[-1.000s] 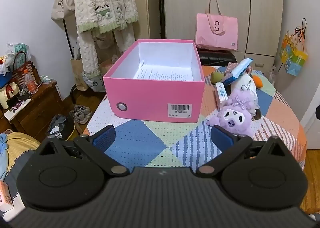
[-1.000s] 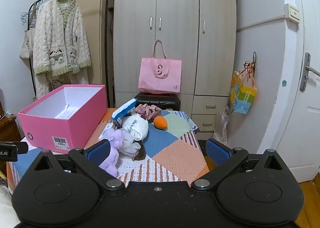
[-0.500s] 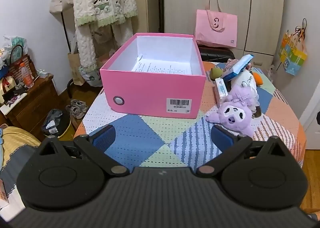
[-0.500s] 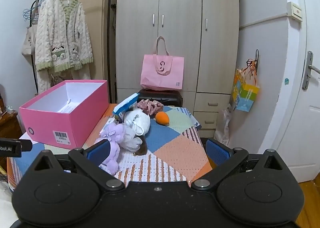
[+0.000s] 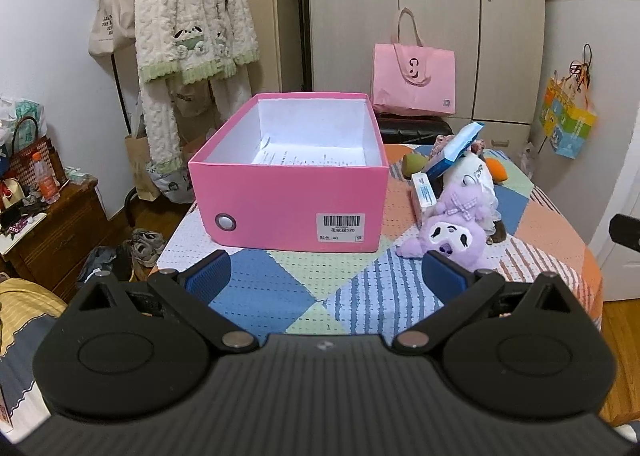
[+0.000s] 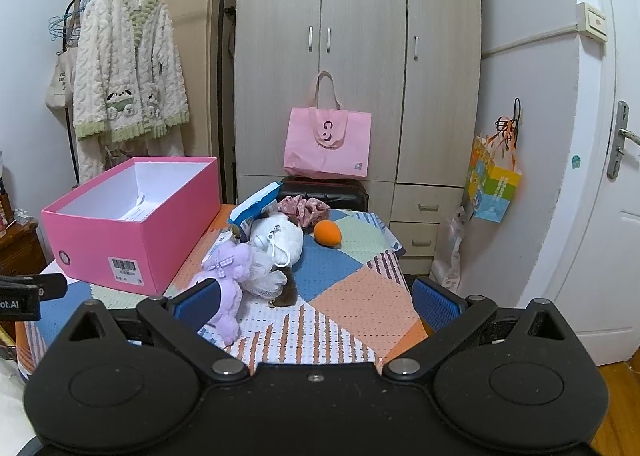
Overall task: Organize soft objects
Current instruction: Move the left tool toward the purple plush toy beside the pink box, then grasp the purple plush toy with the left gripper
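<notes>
Partly hidden: white plush toy (image 5: 474, 176) behind purple plush toy (image 5: 452, 232) and under a tilted blue-and-white carton (image 5: 454, 148); face not readable from left wrist view. Dark brown item (image 6: 286, 294) at the foot of the pile, half covered, identity unclear. Green item (image 5: 414, 164) behind the box corner, only partly showing. Pink scrunchie (image 6: 304, 208) at the far edge, cut off by the carton in left wrist view. Paper sheet (image 5: 308, 156) on the floor of the pink box (image 5: 288, 208), print too small to read. Barcode label on box front, text not legible.

Left gripper (image 5: 324, 276): spread wide, nothing held, hovering over the patchwork tabletop (image 5: 280, 296) in front of the box; right fingertip (image 5: 442, 276) overlapping the purple toy in view, contact not determinable.

Right gripper (image 6: 316, 306): spread wide, nothing held, above the near tabletop edge; left fingertip (image 6: 198, 304) overlapping the purple toy's lower body, contact not determinable.

Soft items piled on the tabletop just right of the box, none inside. Orange ball (image 6: 327, 233) apart from the pile, beside the white toy.
</notes>
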`<state>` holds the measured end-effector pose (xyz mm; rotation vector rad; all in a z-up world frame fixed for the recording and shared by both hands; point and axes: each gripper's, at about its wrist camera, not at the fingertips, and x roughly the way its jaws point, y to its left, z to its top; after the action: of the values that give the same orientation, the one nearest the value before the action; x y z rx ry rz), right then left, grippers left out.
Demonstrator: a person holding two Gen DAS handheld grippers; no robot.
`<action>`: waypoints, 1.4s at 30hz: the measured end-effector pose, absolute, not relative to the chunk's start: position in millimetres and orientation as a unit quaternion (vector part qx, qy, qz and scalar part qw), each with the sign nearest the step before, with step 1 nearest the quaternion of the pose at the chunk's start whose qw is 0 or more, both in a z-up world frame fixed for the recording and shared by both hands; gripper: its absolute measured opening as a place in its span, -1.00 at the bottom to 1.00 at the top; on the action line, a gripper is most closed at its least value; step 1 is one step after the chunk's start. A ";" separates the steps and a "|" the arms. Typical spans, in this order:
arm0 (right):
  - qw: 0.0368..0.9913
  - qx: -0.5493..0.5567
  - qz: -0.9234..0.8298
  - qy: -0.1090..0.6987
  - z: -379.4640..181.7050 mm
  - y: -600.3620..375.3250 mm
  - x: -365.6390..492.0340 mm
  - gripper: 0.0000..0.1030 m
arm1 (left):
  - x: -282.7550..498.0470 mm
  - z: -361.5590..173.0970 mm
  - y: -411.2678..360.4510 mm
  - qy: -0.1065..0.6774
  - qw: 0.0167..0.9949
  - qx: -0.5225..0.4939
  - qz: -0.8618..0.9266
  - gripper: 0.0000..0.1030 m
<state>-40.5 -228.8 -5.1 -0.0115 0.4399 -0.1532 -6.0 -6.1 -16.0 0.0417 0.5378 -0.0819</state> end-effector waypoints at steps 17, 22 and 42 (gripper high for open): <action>0.970 -0.009 -0.078 0.231 -8.6 -230.9 -37.1 1.00 | -1.6 -26.5 -0.4 0.286 0.957 0.034 -0.023 1.00; 0.968 -0.014 -0.079 0.237 -9.4 -229.8 -35.1 1.00 | -1.8 -26.5 1.4 0.285 0.958 0.037 -0.024 1.00; 0.979 -0.091 0.047 0.174 -24.2 -223.1 -23.6 1.00 | 22.3 -17.0 -22.0 0.249 0.960 0.048 -0.118 1.00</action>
<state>-23.6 -223.1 -24.2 -0.1837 0.3506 0.0949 22.3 -22.0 -17.0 0.0967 0.5045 -0.2395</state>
